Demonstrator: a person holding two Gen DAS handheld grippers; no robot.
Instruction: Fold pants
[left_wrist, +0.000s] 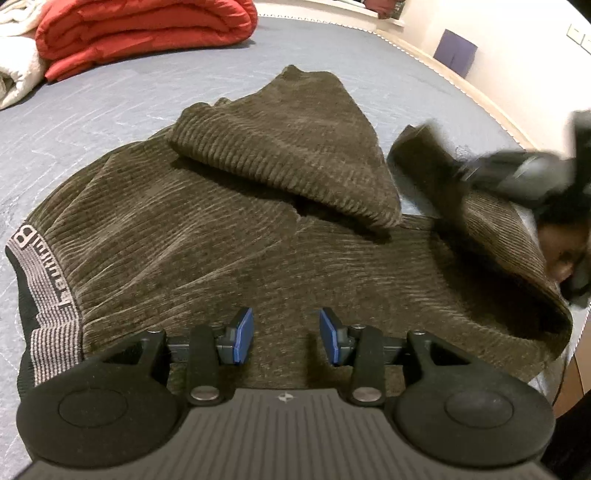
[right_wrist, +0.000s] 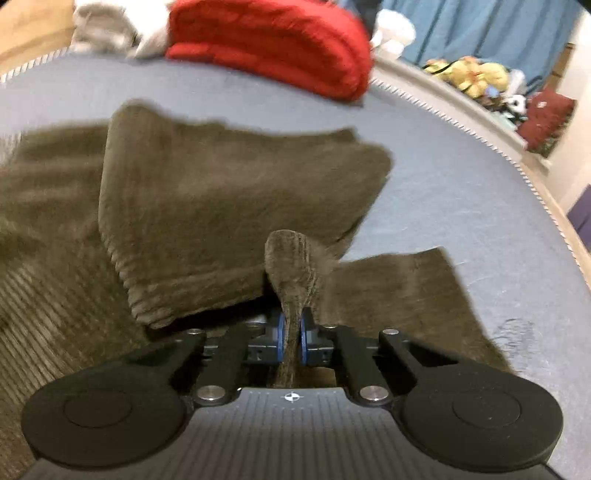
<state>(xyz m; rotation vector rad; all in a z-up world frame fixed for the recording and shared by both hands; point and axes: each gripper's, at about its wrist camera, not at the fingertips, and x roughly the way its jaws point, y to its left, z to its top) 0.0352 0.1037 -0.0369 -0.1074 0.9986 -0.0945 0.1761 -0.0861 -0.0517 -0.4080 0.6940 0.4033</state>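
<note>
Dark olive corduroy pants (left_wrist: 229, 229) lie on a blue-grey bed, their striped waistband (left_wrist: 44, 295) at the left. One leg (left_wrist: 295, 155) is folded back over the body. My left gripper (left_wrist: 286, 339) is open and empty just above the pants' near part. My right gripper (right_wrist: 291, 332) is shut on a fold of the other leg (right_wrist: 291, 266) and holds it lifted; it shows blurred at the right of the left wrist view (left_wrist: 517, 173). The folded leg (right_wrist: 229, 206) lies ahead of it.
A folded red quilt (left_wrist: 140, 33) and a white blanket (left_wrist: 14, 66) lie at the bed's far side. The bed's edge (left_wrist: 480, 96) runs along the right, beside a wall. Stuffed toys (right_wrist: 476, 74) and a blue curtain stand beyond the bed.
</note>
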